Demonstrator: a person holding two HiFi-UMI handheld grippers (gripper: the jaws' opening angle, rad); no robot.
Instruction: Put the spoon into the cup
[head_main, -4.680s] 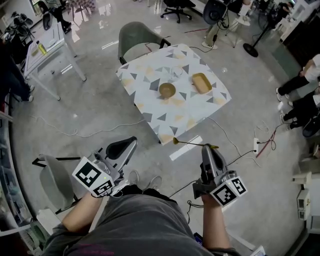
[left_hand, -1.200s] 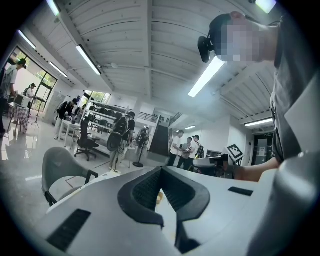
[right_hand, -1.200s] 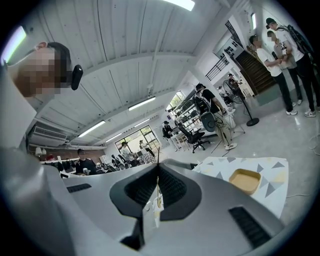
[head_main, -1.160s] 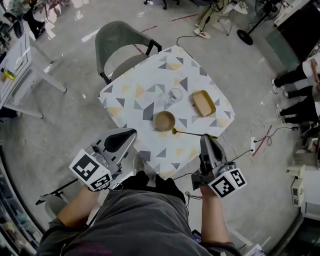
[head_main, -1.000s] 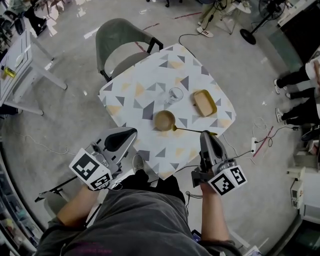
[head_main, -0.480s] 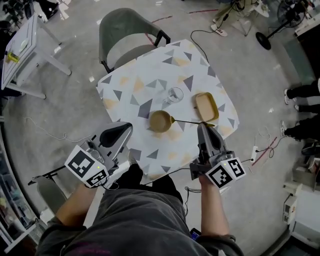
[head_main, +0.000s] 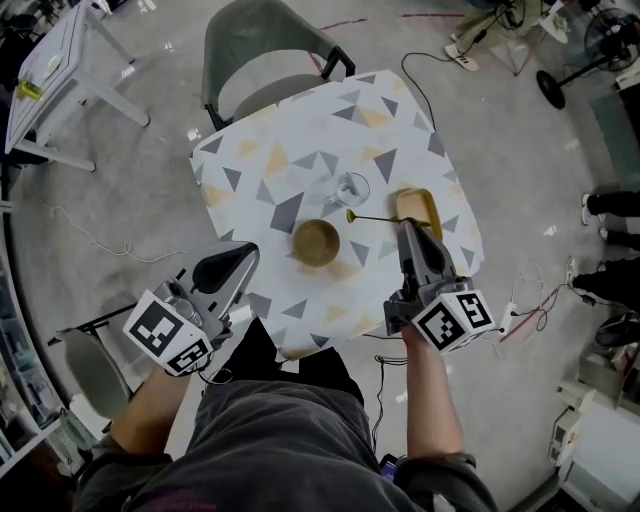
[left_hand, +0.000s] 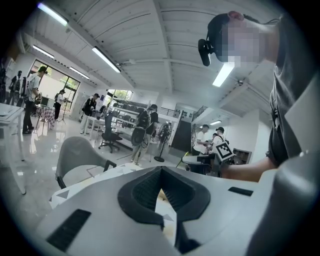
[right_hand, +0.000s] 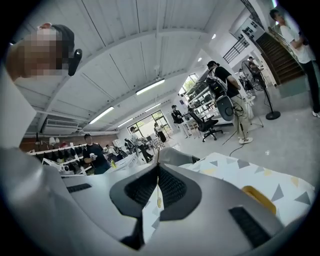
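Left gripper: jaws pressed together with nothing between them, and it hovers right at the table's left edge, down toward the near-left corner.
Chair: grey, tucked in against the table's far edge.
Table: square, under a white cloth dotted with grey and yellow triangles; everything in play sits on its right half and middle.
Bowl: round, wooden, upright, resting between the table's middle and its near edge, well apart from the left gripper.
Cup: clear glass, standing upright at about the middle of the table, just beyond the bowl and apart from it.
Spoon: golden and thin, and it's up in the air! It lies about level above the cloth, its bowl end just on the near side of the cup, its handle running right into the right gripper. It is outside the cup; I cannot tell whether the tip touches the glass.
Right gripper: jaws clamped on the spoon's handle end, as its own view shows, with the handle pinched right at the tips. It hangs over the table near the right edge.
Tray: yellow, oblong, lying at the right edge, partly under the right gripper's tips.
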